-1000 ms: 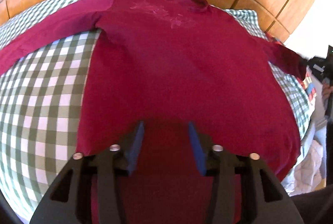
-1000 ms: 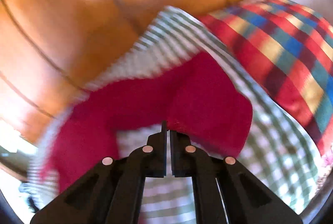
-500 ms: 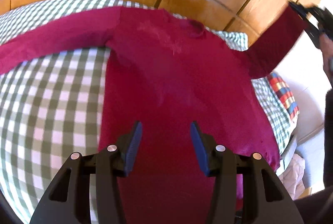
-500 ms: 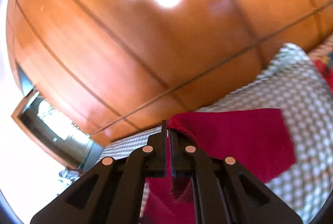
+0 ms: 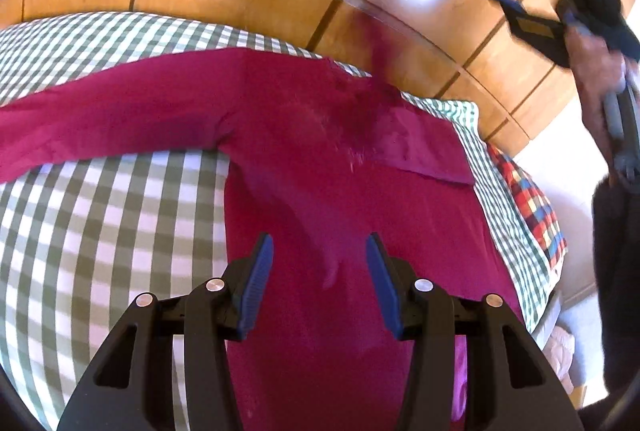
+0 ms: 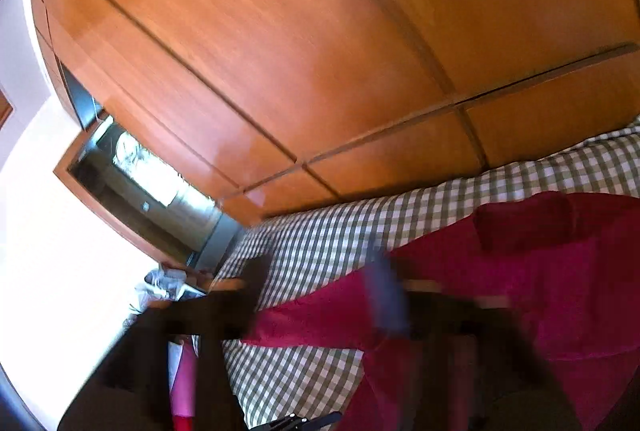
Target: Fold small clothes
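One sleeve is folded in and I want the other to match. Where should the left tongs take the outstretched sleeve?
Grip the outstretched sleeve near its cuff end, coming from the left tongs' left. It lies flat and straight across the checked cloth, so a pinch there should carry its length over the red shirt.

The bed (image 5: 100, 215) is covered by a green-and-white checked sheet (image 5: 120, 31). A crimson long-sleeved shirt (image 5: 320, 167) is laid flat on it, one sleeve folded across the chest. A multicoloured plaid cloth (image 5: 532, 199) is seen at the bed's right edge.
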A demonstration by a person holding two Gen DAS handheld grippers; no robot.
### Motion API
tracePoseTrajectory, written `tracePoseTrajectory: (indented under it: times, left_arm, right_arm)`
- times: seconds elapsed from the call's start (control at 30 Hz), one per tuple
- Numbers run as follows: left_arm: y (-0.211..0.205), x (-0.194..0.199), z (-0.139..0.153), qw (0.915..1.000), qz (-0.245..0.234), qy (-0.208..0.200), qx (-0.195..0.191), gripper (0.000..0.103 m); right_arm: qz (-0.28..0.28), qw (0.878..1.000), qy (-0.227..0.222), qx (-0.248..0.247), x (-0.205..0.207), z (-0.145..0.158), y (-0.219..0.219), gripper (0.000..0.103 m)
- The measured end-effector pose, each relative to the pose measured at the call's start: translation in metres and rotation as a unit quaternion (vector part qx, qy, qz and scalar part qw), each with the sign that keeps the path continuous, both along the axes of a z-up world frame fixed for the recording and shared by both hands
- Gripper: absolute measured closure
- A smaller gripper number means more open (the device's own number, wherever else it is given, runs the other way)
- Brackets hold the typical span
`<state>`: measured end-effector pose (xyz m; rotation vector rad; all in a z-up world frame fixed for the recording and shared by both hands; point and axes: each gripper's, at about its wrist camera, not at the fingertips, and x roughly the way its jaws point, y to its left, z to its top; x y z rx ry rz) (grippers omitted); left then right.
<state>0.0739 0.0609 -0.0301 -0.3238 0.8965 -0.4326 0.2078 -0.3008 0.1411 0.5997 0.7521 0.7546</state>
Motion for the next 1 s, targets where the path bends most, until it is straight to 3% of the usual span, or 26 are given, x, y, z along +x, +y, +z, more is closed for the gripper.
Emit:
tracePoseTrajectory:
  times: [0.07, 0.23, 0.4, 0.5, 0.6, 0.73, 0.83, 1.0]
  left_arm:
    - [0.000, 0.010, 0.001, 1.0000, 0.005, 0.002, -0.005, 0.056]
    - [0.003, 0.049, -0.006, 0.9992, 0.032, 0.021, -0.015, 0.056]
    - [0.017, 0.095, -0.019, 0.9954, 0.075, 0.052, -0.029, 0.056]
    - [0.016, 0.120, -0.026, 0.9934, 0.088, 0.069, -0.026, 0.055]
    - [0.008, 0.141, -0.032, 0.9926, 0.090, 0.081, -0.010, 0.056]
    - [-0.007, 0.160, -0.035, 0.9924, 0.089, 0.081, 0.024, 0.057]
    - [-0.017, 0.163, -0.031, 0.9922, 0.088, 0.069, 0.055, 0.068]
    - [-0.018, 0.150, -0.022, 0.9917, 0.085, 0.040, 0.088, 0.068]
  right_arm:
    - [-0.015, 1.000, -0.001, -0.007, -0.009, -0.008, -0.024, 0.038]
    - [-0.097, 0.991, 0.027, -0.089, -0.048, -0.059, -0.106, 0.036]
    - [-0.189, 0.957, 0.113, -0.190, -0.078, -0.139, -0.175, 0.036]
    - [-0.210, 0.942, 0.144, -0.218, -0.086, -0.171, -0.191, 0.037]
    - [-0.218, 0.941, 0.159, -0.203, -0.079, -0.190, -0.195, 0.037]
    - [-0.227, 0.949, 0.145, -0.161, -0.065, -0.180, -0.188, 0.037]
    - [-0.230, 0.950, 0.137, -0.161, -0.039, -0.172, -0.171, 0.037]
    - [-0.237, 0.944, 0.169, -0.157, 0.004, -0.193, -0.168, 0.039]
